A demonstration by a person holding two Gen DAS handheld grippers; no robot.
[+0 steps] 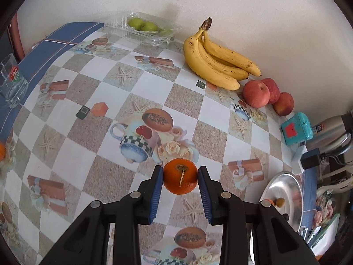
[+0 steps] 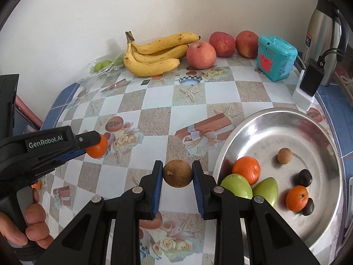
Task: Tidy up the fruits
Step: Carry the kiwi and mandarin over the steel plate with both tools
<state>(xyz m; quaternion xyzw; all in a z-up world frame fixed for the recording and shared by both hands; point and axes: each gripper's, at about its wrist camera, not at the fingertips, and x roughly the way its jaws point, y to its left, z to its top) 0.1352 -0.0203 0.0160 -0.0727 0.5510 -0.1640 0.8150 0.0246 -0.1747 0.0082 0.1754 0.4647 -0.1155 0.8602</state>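
My left gripper [image 1: 180, 173] is shut on a small orange mandarin [image 1: 179, 176] and holds it above the patterned tablecloth; the same mandarin [image 2: 98, 146] shows at the left of the right wrist view. My right gripper [image 2: 177, 173] is shut on a round brown fruit [image 2: 177, 173], just left of the steel plate [image 2: 308, 225]. The plate holds two mandarins [image 2: 247, 169], two green fruits [image 2: 237, 186], a small brown fruit [image 2: 284, 155] and two dark ones [image 2: 304, 177].
Bananas [image 1: 216, 61] and three red apples [image 1: 257, 92] lie along the back wall. A clear box of green fruits [image 1: 143, 25] sits at the back left. A glass [image 1: 12, 81] stands at the left. A teal box [image 2: 275, 57], a charger [image 2: 308, 81] and a kettle [image 2: 324, 33] stand at the right.
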